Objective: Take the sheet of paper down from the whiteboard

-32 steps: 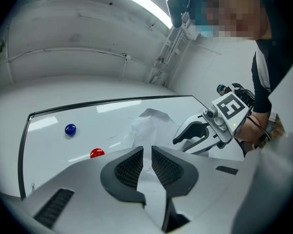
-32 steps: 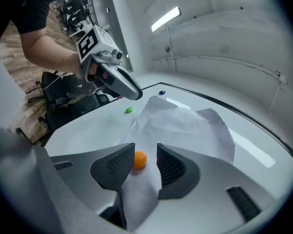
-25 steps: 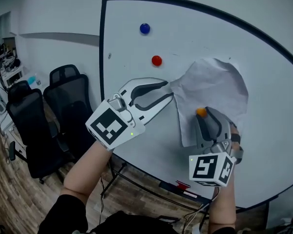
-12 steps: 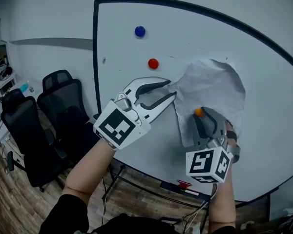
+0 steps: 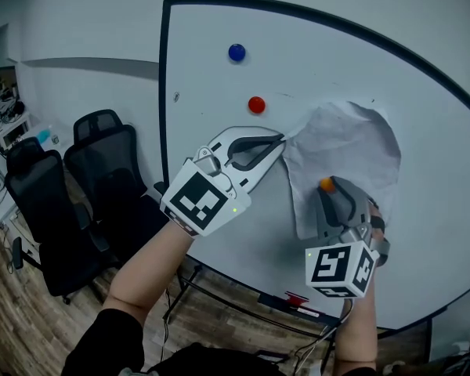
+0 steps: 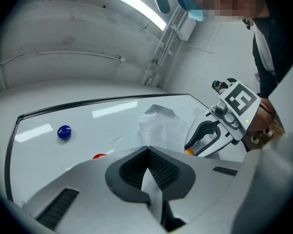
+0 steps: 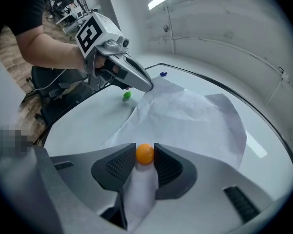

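Left gripper (image 5: 281,142): jaws together, clamped on the left corner of the crumpled white sheet of paper (image 5: 352,151); a strip of it runs back between the pads. Right gripper (image 5: 331,190): jaws closing, small orange round magnet (image 5: 326,184) between them, a pad at each side of it. The magnet sits on the sheet's lower part, the sheet lying against the black-framed whiteboard (image 5: 219,100). Red round magnet (image 5: 256,105) on bare board just beyond the held corner; blue round magnet (image 5: 236,52) higher up.

Even, bright ceiling-strip light (image 6: 136,6) — soft glare on whiteboard (image 6: 88,128), fisheye-warped, dark-vignetted corners
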A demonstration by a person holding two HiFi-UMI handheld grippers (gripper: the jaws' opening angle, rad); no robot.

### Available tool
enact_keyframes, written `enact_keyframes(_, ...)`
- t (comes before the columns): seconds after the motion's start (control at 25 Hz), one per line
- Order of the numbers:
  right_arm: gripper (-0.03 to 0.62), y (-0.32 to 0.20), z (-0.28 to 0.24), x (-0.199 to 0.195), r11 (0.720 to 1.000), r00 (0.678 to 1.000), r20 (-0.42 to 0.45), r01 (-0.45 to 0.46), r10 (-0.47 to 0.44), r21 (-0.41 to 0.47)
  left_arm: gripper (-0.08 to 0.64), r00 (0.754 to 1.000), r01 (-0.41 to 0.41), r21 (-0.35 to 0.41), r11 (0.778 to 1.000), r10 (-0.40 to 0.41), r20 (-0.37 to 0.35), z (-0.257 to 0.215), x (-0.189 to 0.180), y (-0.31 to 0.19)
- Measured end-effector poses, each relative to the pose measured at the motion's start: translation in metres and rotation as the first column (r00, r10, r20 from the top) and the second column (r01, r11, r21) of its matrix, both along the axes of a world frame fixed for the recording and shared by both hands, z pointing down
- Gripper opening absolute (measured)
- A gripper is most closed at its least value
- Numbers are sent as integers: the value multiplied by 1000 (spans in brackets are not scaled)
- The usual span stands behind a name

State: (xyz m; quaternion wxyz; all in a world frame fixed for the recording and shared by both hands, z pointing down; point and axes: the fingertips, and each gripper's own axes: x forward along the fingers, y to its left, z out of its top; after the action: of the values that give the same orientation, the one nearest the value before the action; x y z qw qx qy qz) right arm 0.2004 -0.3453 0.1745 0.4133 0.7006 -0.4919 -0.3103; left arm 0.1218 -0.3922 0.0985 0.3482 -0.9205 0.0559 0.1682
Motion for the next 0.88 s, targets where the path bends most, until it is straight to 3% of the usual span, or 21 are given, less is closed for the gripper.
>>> enact_keyframes(0.44, 121, 2, -3, 1, 1000, 1000, 13, 17, -17, 17, 11, 1000, -1, -7, 1000, 1, -25, -1, 1, -2)
enact_keyframes(0.72, 121, 11, -16, -20, 996, 998, 5, 70, -70, 58, 11, 1000, -5, 7, 1000, 5, -14, -1, 2, 0)
enact_keyframes(0.88, 121, 14, -16, -21, 995, 997, 0, 76, -76, 65, 10, 1000, -4, -23, 1000, 4, -18, 4, 5, -4)
